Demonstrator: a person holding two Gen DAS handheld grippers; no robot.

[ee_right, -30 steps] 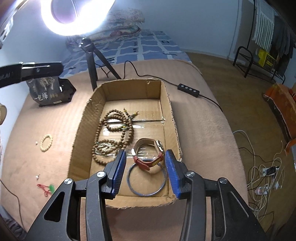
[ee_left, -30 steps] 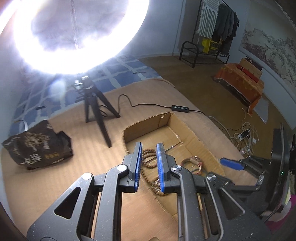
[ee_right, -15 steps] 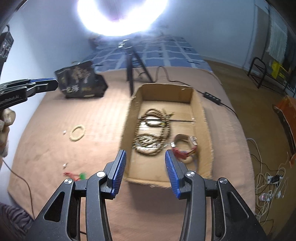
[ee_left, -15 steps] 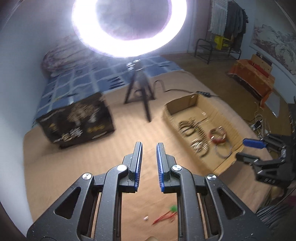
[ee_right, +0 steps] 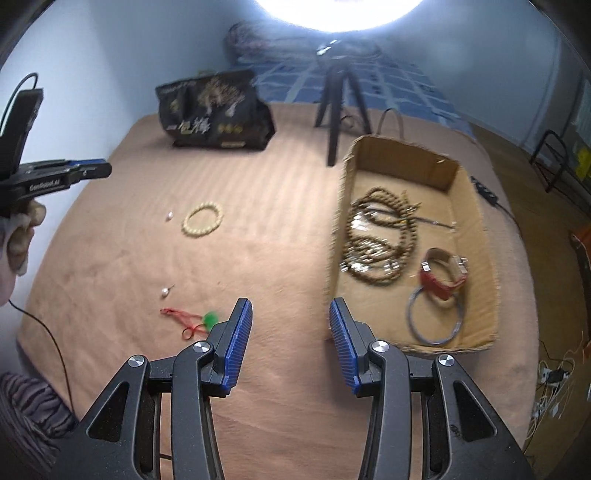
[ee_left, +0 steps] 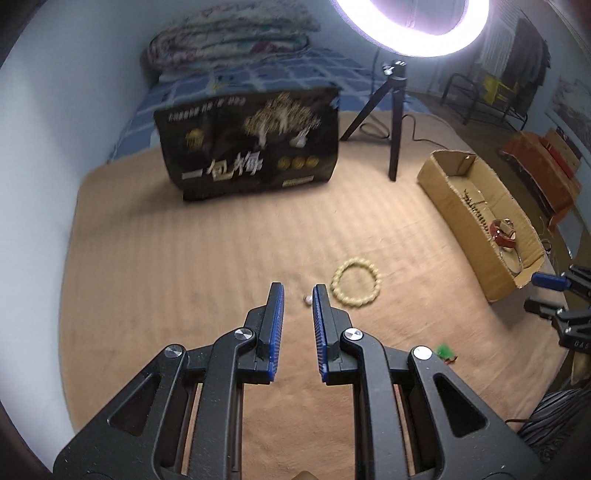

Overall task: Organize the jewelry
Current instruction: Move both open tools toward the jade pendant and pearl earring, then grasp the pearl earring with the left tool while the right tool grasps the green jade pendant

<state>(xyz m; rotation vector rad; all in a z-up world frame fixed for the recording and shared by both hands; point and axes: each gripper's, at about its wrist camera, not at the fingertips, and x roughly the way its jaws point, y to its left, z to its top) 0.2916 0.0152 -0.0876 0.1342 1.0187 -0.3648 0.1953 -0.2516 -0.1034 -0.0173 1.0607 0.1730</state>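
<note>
The left gripper (ee_left: 298, 291) is held empty with fingers narrowly parted near a bead bracelet (ee_left: 355, 282), while the right gripper (ee_right: 291, 308) is held open and empty beside the cardboard box (ee_right: 476, 236)

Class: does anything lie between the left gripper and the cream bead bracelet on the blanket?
Nothing blocks it. The left gripper hangs just left of the bead bracelet; only a small pearl earring lies by its fingers.

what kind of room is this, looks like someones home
Most likely a bedroom in a home: the work surface looks like a bed with a tan blanket, folded quilts lie at its far end, and a clothes rack stands by the wall.
</note>
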